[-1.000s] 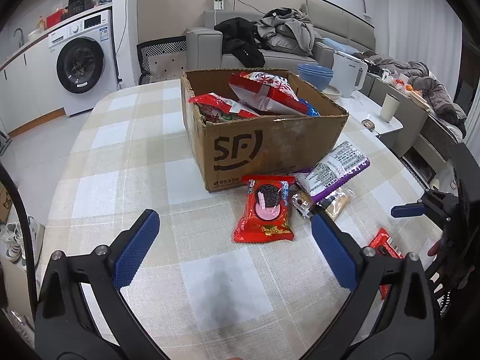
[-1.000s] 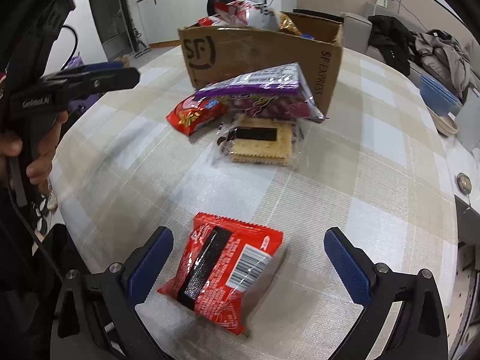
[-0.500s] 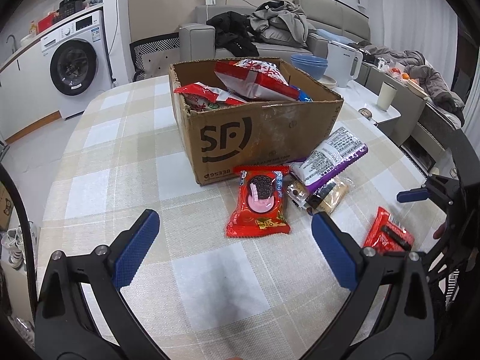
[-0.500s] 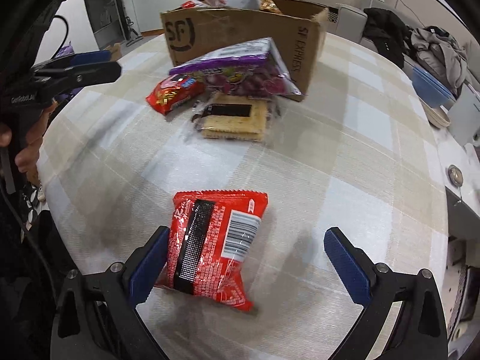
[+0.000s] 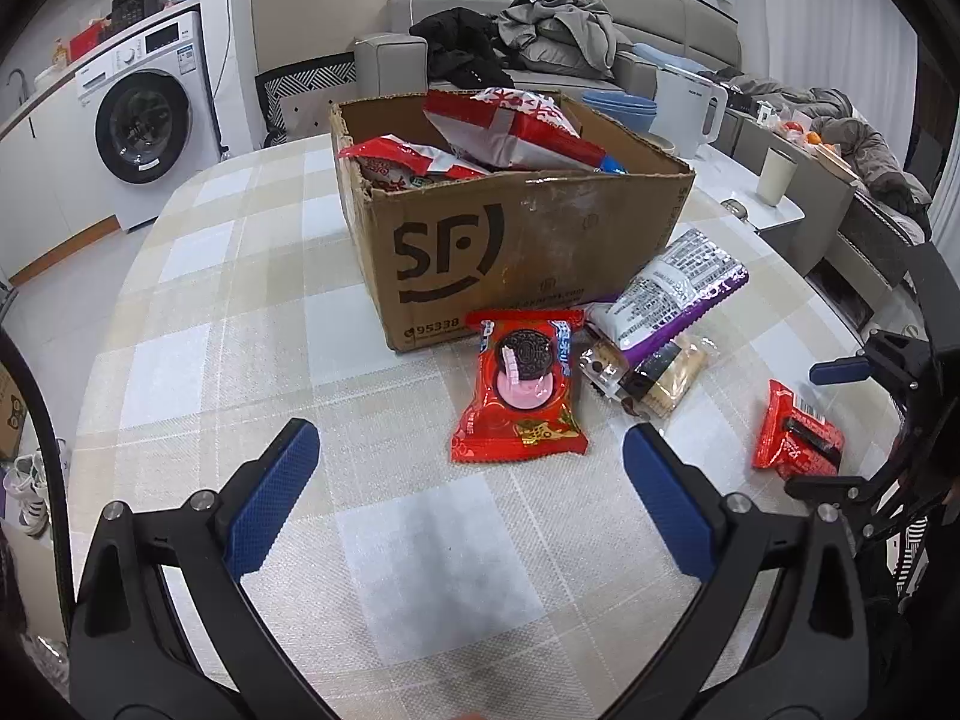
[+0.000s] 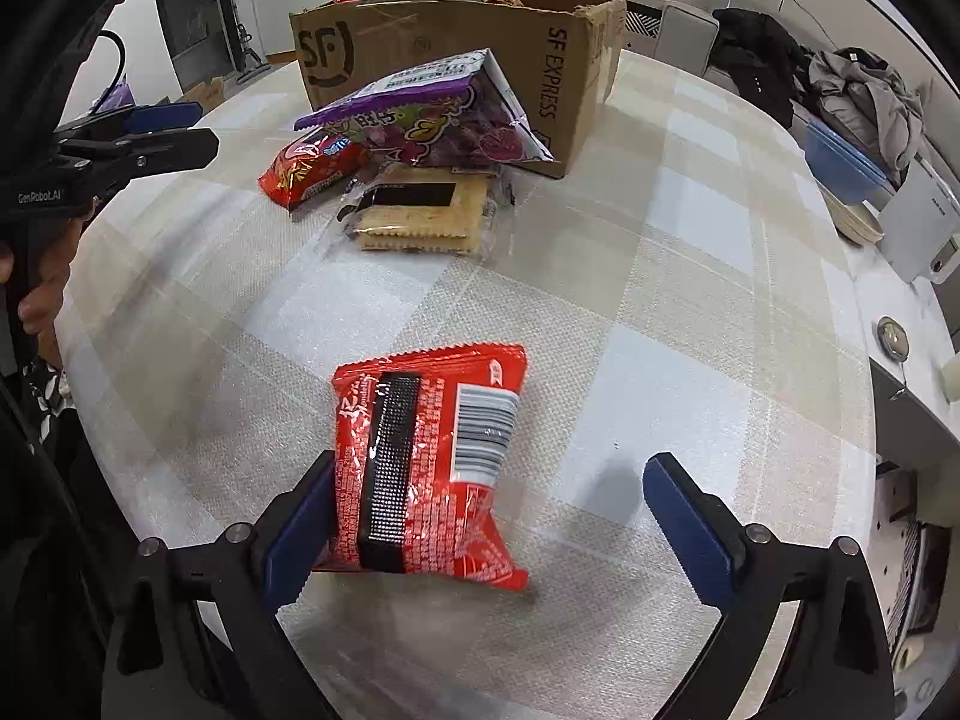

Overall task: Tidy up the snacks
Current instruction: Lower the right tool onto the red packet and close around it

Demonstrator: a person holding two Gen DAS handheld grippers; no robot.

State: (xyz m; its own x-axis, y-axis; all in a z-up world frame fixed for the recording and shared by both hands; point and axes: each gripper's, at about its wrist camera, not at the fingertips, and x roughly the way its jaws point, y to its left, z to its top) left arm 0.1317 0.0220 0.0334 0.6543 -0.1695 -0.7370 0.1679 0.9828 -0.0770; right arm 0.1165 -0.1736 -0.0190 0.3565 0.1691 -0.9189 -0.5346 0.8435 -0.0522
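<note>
Reading "SF EXPRESS": cardboard box point(image 6: 456, 42)

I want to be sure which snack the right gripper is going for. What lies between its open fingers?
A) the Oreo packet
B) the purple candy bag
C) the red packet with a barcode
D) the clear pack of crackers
C: in the right wrist view the red packet with a barcode lies between the open fingers of the right gripper, its left edge against the left pad.
</note>
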